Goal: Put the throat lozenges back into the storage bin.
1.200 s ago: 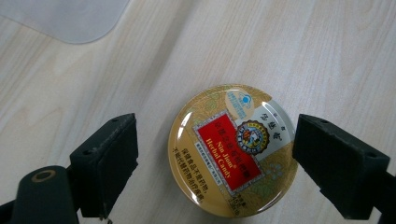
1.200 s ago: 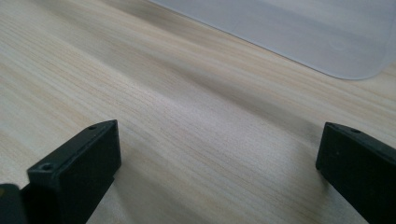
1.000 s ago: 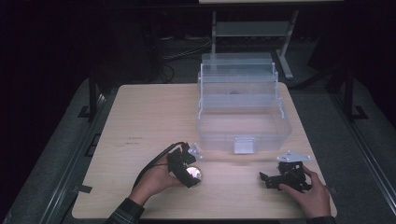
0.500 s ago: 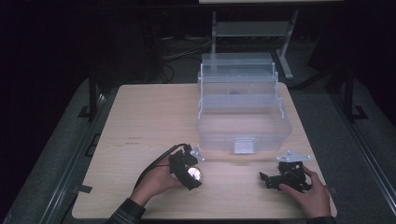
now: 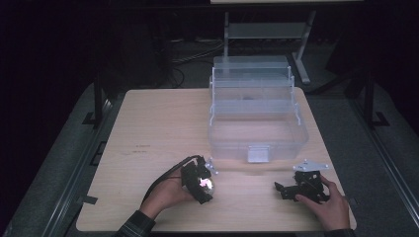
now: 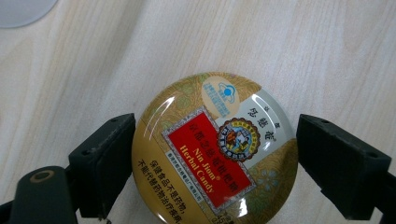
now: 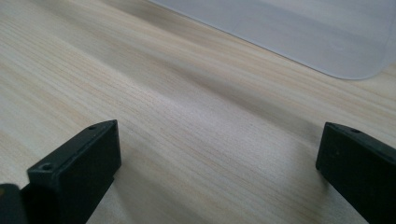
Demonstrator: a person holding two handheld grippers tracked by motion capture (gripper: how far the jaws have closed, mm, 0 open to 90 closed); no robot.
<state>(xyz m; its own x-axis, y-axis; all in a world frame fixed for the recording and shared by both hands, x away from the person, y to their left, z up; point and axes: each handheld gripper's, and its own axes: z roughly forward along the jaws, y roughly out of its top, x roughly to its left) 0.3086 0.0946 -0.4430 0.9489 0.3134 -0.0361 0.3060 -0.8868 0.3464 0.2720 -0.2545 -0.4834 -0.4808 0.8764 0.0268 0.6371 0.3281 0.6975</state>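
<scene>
- The left gripper [image 5: 199,181] is black, with a black cable that trails from it.
- Its jaws are matte black blocks with small screw holes, and a brass ring sits on one arm.
- The right gripper [image 5: 300,188] is black, with a grey three-cornered plate on top.
- A dark striped sleeve [image 5: 133,228] covers the left arm.

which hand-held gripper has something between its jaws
The left hand-held gripper: a round gold herbal candy tin with a red label sits between its jaws. The right hand-held gripper stands open over bare wooden table.
</scene>
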